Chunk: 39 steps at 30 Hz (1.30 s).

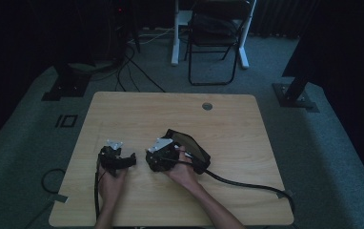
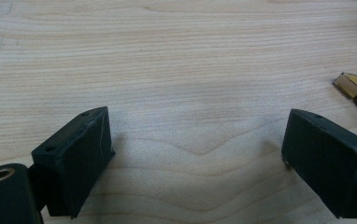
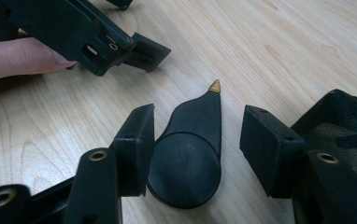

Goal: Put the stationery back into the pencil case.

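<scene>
A black teardrop-shaped object [image 3: 186, 158] with a small gold tip [image 3: 215, 86] lies on the wooden table [image 1: 170, 109]. My right gripper [image 3: 197, 123] stands open around it. The left pad [image 3: 137, 140] touches its side and the right pad [image 3: 267, 144] stands apart from it. A black mesh pouch [image 3: 340, 121] lies just right of that gripper, and in the high view the pouch [image 1: 194, 148] sits beside my right gripper [image 1: 161, 151]. My left gripper [image 2: 195, 135] is open wide over bare wood, and in the high view my left gripper [image 1: 123, 152] rests left of the right one.
A small gold-coloured piece [image 2: 352, 84] shows at the right edge of the left gripper view. A thick black cable [image 1: 247, 183] trails off to the table's right front corner. A round hole [image 1: 207, 106] sits near the far edge. A folding chair [image 1: 216, 33] stands beyond the table.
</scene>
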Tool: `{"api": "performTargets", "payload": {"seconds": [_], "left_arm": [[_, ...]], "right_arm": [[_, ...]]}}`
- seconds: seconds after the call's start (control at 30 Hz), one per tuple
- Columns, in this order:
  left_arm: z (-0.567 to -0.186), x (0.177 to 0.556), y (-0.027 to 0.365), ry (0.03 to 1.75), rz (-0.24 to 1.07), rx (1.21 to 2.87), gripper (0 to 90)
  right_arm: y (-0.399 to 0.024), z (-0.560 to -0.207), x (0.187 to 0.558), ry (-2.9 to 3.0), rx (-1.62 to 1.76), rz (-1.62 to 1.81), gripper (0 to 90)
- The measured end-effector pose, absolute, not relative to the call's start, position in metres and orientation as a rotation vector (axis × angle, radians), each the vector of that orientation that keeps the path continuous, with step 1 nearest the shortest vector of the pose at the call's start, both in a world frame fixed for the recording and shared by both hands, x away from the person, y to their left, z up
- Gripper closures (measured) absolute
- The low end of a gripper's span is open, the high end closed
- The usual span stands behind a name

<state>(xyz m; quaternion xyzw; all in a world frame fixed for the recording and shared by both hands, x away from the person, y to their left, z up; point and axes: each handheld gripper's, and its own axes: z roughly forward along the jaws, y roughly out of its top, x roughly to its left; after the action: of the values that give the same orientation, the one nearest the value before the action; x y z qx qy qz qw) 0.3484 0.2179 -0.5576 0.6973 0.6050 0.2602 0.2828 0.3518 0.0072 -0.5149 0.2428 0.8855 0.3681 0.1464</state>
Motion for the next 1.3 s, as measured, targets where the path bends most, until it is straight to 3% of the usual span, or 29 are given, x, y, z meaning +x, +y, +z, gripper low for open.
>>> {"api": "performTargets", "payload": {"seconds": [0.37, 1.3], "left_arm": [[-0.558, 0.348, 0.218, 1.62, 0.697, 1.867, 8.8], [-0.558, 0.348, 0.218, 1.62, 0.697, 1.867, 8.9]], "right_arm": [[0.014, -0.53, 0.354, 2.568, 0.695, 1.032, 40.1], [0.016, -0.546, 0.359, 2.606, 0.719, 0.952, 39.6]]}}
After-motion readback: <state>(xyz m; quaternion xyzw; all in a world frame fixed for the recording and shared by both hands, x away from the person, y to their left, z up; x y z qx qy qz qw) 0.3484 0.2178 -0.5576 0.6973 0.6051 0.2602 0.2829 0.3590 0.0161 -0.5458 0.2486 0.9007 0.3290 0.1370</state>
